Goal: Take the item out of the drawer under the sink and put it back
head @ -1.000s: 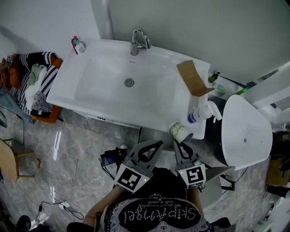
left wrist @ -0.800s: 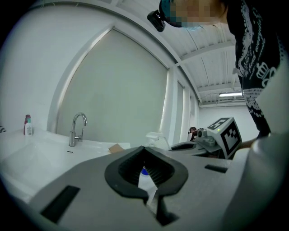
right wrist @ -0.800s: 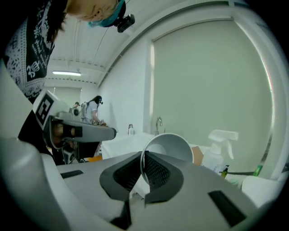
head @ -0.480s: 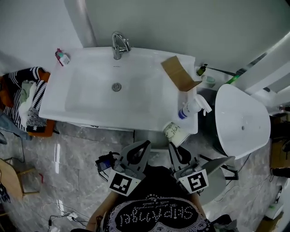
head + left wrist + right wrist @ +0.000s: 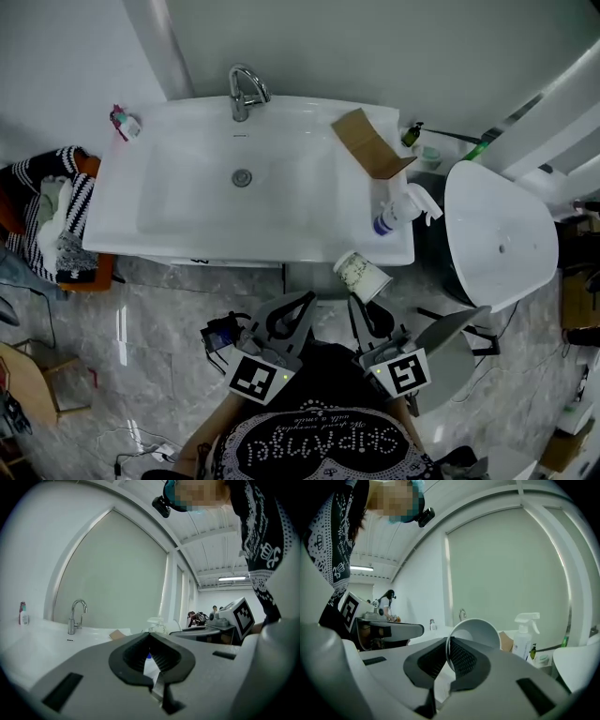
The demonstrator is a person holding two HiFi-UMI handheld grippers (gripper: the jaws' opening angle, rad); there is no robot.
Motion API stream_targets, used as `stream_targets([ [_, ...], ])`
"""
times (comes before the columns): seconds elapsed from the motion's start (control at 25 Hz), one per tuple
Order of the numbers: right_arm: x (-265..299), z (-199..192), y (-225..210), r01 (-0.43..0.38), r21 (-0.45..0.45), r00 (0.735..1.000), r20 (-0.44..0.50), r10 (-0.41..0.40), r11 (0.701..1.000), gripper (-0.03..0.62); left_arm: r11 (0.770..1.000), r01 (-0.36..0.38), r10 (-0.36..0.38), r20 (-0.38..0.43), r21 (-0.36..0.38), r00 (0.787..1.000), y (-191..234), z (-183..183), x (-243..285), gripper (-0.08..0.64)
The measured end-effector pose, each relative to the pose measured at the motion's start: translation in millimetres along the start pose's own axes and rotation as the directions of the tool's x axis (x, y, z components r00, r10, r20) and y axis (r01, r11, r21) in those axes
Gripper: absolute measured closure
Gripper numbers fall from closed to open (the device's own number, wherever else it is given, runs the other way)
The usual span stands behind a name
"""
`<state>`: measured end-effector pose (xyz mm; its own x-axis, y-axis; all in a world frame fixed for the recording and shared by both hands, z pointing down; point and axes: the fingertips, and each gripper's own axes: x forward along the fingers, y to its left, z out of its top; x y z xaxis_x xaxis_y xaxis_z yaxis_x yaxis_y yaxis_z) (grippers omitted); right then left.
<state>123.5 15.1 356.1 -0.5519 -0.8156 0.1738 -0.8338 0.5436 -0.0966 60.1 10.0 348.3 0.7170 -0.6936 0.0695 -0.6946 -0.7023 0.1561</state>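
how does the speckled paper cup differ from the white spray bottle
The speckled paper cup is tipped sideways, pinched at its rim by the right gripper, off the white sink; the white spray bottle stands upright on the sink's right rim, untouched. The cup is open-mouthed; the bottle has a trigger head. Both are mostly white.

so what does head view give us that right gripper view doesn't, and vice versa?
Head view only: the sink from above with its drain, the clothes pile to its left, and the patterned outside of the paper cup.
Right gripper view only: the right gripper with its jaws closed on the cup's rim, the cup's white inside, and a person in the background.
Both: the cup, faucet, spray bottle, cardboard piece, left gripper.
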Motion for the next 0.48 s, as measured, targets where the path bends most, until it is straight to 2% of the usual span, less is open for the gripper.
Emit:
stream_targets([
  [0.24, -5, -5, 27, 0.051, 0.043, 0.998, -0.035, -0.049, 0.998, 0.568, 0.998, 0.048, -0.045, -0.072, 0.036, 0.996, 2, -3, -24, 0.557],
  [0.48, -4, -11, 62, 0.031, 0.025, 0.998, -0.062, -0.03, 0.999, 0.568, 0.998, 0.056, -0.054, -0.087, 0.02, 0.995, 7, -7, -48, 0.557],
])
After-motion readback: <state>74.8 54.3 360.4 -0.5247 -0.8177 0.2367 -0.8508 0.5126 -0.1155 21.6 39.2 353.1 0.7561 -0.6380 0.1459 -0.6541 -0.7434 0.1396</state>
